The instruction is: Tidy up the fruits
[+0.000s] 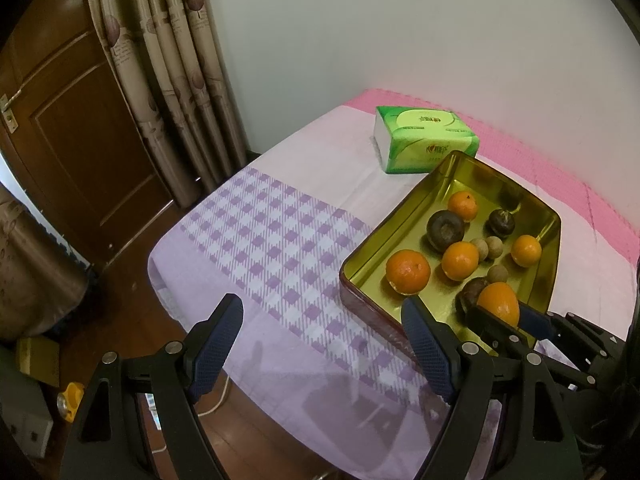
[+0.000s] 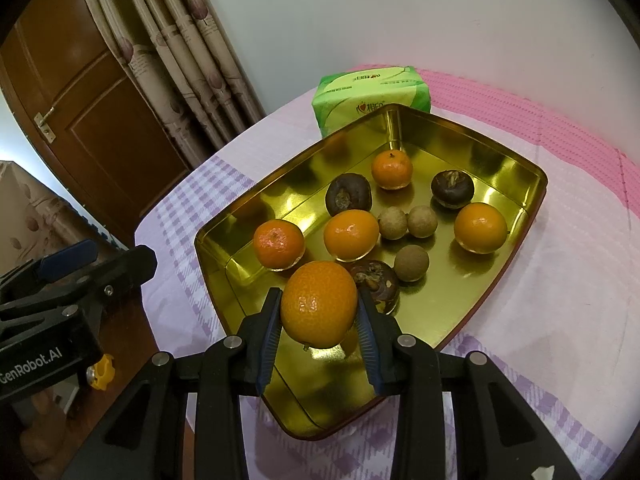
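Observation:
A gold tin tray (image 2: 248,224) (image 1: 384,236) sits on the cloth-covered table. It holds several oranges (image 2: 351,235), three dark mangosteens (image 2: 348,194) and three small brown longans (image 2: 411,263). My right gripper (image 2: 318,322) is shut on an orange (image 2: 319,304) and holds it just above the tray's near end; it also shows in the left wrist view (image 1: 498,305). My left gripper (image 1: 320,344) is open and empty, over the checked cloth to the left of the tray.
A green tissue pack (image 1: 426,138) (image 2: 372,94) lies behind the tray. The table's left edge (image 1: 160,264) drops to a wooden floor. Curtains (image 1: 168,80) and a brown door (image 1: 68,128) stand at the left.

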`<state>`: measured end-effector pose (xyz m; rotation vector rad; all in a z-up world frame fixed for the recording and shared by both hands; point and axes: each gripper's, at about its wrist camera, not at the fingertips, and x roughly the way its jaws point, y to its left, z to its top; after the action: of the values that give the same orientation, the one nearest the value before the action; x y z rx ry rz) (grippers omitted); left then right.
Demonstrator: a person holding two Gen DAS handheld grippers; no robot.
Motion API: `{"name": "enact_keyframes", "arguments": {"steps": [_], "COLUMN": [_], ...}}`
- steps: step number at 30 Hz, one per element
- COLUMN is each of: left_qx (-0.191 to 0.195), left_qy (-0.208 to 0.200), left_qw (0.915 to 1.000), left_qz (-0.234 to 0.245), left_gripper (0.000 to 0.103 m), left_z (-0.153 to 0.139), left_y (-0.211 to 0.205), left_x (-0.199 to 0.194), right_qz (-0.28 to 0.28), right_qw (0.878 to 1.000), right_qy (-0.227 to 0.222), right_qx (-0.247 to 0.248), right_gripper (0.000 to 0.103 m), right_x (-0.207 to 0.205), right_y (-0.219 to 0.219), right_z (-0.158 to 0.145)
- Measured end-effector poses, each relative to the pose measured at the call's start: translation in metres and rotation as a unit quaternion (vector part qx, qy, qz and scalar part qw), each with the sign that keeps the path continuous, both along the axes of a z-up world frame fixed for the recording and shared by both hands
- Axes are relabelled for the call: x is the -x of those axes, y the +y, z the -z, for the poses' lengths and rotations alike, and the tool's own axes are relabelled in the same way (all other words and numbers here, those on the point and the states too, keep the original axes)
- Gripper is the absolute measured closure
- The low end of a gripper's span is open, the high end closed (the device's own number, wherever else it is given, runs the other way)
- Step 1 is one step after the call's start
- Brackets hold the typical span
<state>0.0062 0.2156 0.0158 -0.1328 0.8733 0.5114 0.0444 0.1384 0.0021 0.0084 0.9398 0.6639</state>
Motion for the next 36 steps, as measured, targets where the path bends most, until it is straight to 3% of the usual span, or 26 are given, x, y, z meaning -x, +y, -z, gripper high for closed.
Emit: {"name": "enact_keyframes", "arguments": {"steps": [23,31,36], "left_qx": [0.000,-0.001,0.001], "left_qy": [0.007,0.007,0.002], "left_qw": [1.0000,1.0000,1.0000], "left_qz": [-0.001,-0.001,0.001], "left_gripper": [0.021,0.021,0.021], "left_z": [0.004,0.005,0.005], "left_y": [0.002,0.003,0.003], "left_x": [-0.001,0.000,-0.001], "right_qz": [0.003,0.009,0.027], "right_qw": [1.000,1.000,0.998], "right_qy": [0.001,-0.016,-0.050], "right_qx": [-0.007,-0.010,-0.013], "right_gripper": [0.069,0.069,0.069], "right_x": [-0.006,-0.005,0.007], "right_y": [0.002,-0.001,-0.015], "right_z": [0.001,-0.007,-0.019]}}
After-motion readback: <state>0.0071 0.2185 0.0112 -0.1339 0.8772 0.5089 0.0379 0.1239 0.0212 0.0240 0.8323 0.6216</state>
